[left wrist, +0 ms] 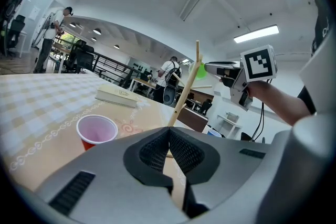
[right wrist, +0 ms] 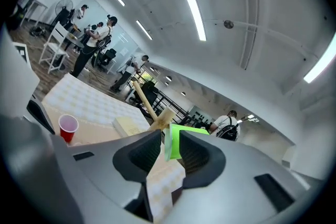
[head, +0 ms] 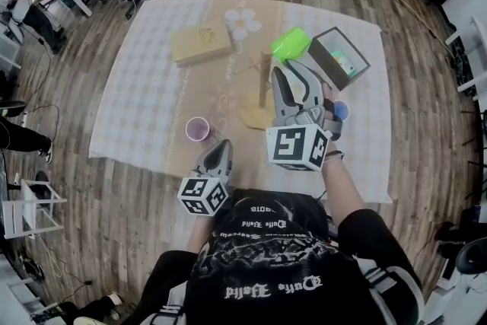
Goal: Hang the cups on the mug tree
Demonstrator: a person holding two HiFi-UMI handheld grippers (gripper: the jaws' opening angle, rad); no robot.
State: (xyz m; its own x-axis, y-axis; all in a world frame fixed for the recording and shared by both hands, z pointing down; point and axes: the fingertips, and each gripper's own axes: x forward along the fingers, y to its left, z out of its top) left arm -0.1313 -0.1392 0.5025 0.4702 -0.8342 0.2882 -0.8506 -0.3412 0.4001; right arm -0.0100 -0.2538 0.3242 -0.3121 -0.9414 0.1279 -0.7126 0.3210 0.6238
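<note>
The wooden mug tree stands mid-table on a round base. A bright green cup sits tilted at its top, against a peg. My right gripper is raised beside the tree and open; in the right gripper view the green cup lies between the spread jaws of my right gripper, with a gap on the left side. A red cup with a pale pink inside stands upright left of the tree. My left gripper hovers near the table's front edge, shut and empty. A blue cup peeks out right of my right hand.
A tan flat box lies at the back left, a black open box at the back right, and white flower-shaped pieces near the far edge. The checked cloth covers the table; chairs, desks and people surround it.
</note>
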